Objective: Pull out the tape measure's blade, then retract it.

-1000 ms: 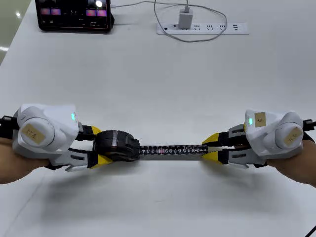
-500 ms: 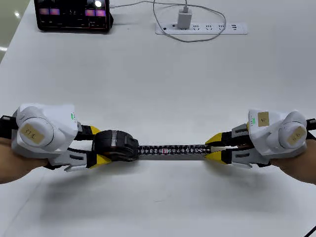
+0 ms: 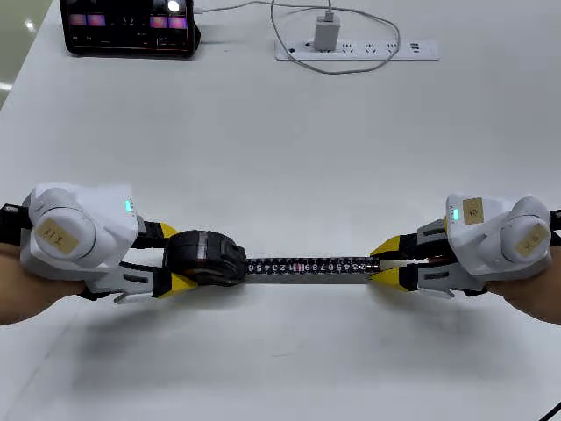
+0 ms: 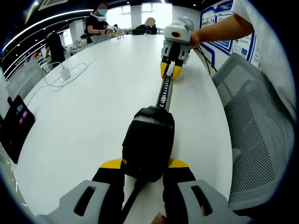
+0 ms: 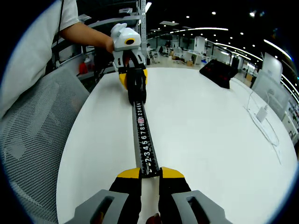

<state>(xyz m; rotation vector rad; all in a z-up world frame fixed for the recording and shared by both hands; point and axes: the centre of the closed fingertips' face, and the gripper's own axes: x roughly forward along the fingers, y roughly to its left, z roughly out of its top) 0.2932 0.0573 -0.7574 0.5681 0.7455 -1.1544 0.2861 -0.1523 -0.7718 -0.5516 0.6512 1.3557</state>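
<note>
A black tape measure case (image 3: pixel 207 257) lies on the white table (image 3: pixel 289 158), and my left gripper (image 3: pixel 178 258) is shut on it; the case (image 4: pixel 148 142) sits between that gripper's yellow-tipped jaws. The numbered blade (image 3: pixel 308 266) runs right from the case to my right gripper (image 3: pixel 386 263), which is shut on the blade's end. In the right gripper view the blade (image 5: pixel 142 142) stretches from my right gripper (image 5: pixel 149 173) to the case (image 5: pixel 135 83) in the left gripper. The blade (image 4: pixel 164 91) lies flat, just above the tabletop.
A dark tablet (image 3: pixel 128 24) stands at the table's far left. A white power strip (image 3: pixel 359 49) with a plugged charger (image 3: pixel 329 33) and cable lies at the far middle. A mesh chair (image 4: pixel 254 126) stands beside the table's near edge. People sit at the table's far end (image 4: pixel 103 21).
My right gripper has moved to the right with the blade's end, and more of the blade is out of the case. The left gripper and case have stayed put.
</note>
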